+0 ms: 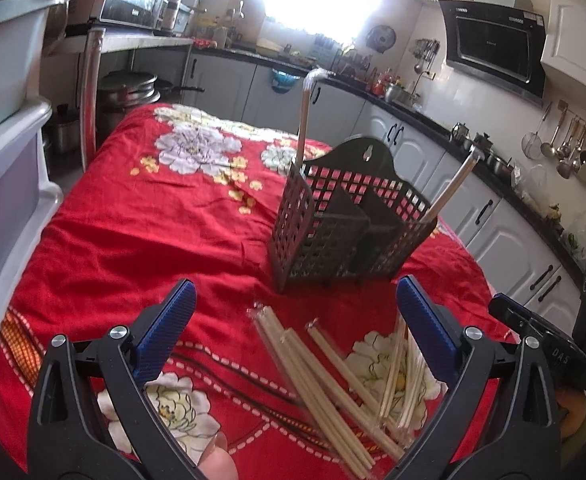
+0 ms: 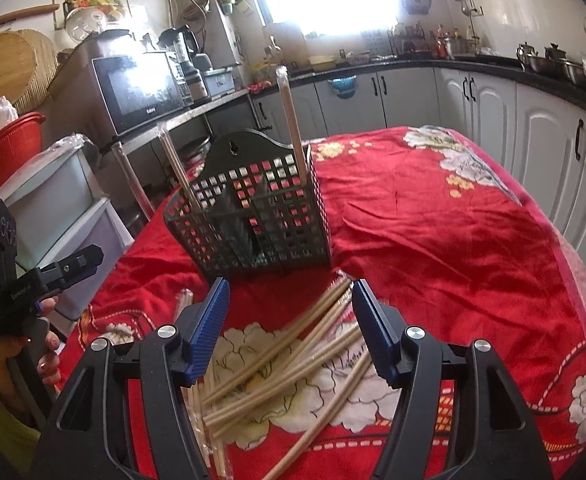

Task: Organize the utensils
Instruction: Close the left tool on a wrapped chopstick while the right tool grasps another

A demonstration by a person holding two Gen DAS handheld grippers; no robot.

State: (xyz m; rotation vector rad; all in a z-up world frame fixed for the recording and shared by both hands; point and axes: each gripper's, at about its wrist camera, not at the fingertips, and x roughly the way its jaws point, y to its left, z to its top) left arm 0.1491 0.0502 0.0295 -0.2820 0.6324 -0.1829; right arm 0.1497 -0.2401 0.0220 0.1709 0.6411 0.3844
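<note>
Nearest, both grippers hung over the chopsticks (image 2: 293,364), which lay in a loose crossed heap on the red cloth (image 1: 133,220), some of them in clear wrappers. The right gripper (image 2: 291,328) had its jaws spread with nothing between the pads; several sticks lay just below the gap. The left gripper (image 1: 297,332) was spread wider, also empty, above the heap's other side. To do the pick well, I judged it best to single out one top stick, line the pads across its length, come down near its middle and close squarely so it would not pivot. Beyond the heap stood the basket (image 2: 253,220), upright, with two wrapped sticks already standing in its outer compartments.
</note>
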